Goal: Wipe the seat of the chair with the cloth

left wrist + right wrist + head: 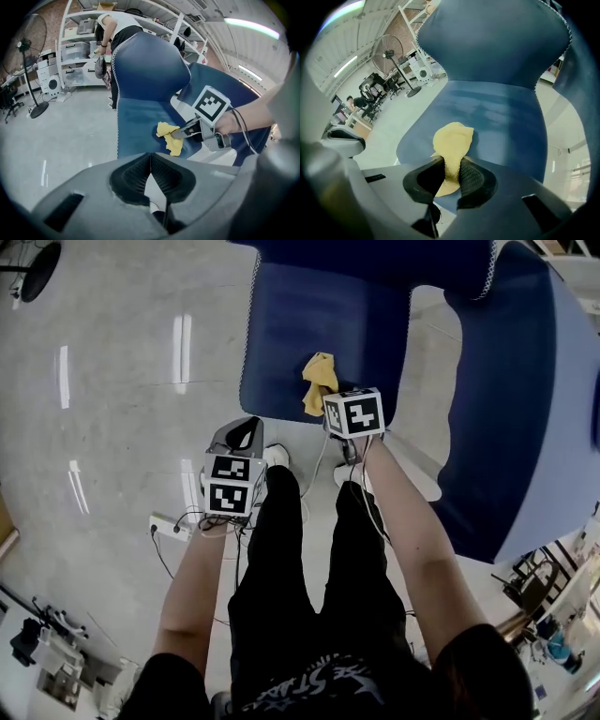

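The blue chair seat (319,324) lies ahead of me, and a yellow cloth (319,381) rests near its front edge. My right gripper (328,407) is shut on the cloth's near end, with the yellow cloth (452,140) pinched between its pads and bunched on the seat (501,112). In the left gripper view the right gripper (180,133) holds the cloth (169,136) against the seat (138,136). My left gripper (246,435) hangs lower left, off the chair over the floor. The left gripper (150,161) is shut, with nothing between its pads.
The chair's backrest (497,42) rises behind the seat. A second blue chair (506,399) stands close on the right. A power strip with cables (169,526) lies on the floor by my left leg. A standing fan (30,70), shelves and a bending person (117,23) are beyond.
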### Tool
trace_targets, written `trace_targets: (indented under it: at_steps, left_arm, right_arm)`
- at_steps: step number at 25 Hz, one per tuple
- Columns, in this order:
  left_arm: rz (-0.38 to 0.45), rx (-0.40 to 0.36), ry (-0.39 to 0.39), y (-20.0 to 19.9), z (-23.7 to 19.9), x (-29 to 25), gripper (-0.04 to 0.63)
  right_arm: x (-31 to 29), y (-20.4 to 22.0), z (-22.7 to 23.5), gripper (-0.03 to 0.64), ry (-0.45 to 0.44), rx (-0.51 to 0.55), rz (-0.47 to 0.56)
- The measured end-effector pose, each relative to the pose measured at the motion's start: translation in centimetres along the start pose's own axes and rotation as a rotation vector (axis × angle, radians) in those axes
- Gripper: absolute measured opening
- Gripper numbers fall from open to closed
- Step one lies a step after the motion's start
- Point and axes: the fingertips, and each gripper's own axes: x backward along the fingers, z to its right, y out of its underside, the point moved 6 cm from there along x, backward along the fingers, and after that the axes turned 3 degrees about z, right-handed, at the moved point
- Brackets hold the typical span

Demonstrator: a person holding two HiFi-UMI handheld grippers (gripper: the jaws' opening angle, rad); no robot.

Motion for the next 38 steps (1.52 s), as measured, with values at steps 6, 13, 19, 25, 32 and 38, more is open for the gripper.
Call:
trace_targets:
  at_steps: [6,13,19,25,32,38]
  left_arm:
    - [-0.010,-0.016,0.017,-0.2,4.2,-1.3,0.020]
    - [-0.001,-0.034,0.014,-0.6,6.9,-1.6,0.021]
    - [0.011,-0.063,0.009,-1.4,9.7,-0.4,0.020]
    - [0.053,-0.053,-0.018,-3.3,11.8,1.6,0.020]
    - [0.138,-0.030,-0.043,-7.5,15.7,6.2,0.020]
    - [0.243,-0.015,-0.102,-12.5,17.9,11.2,0.020]
  right_arm:
    - [2.8,2.9,6.0,0.066,0.078,-0.048,-0.020]
    - [5.1,5.0,9.9,0.065,0.176,-0.071,-0.021]
    - [7.8,6.1,11.7,0.064,0.207,-0.069,-0.046]
    - [11.4,4.4,11.7,0.064,0.185,-0.089,-0.001]
    - [18.0,0.9,9.5,0.064,0.099,-0.102,0.060]
    - [24.8,-5.0,7.6,0.064,0.039,0.025,0.145]
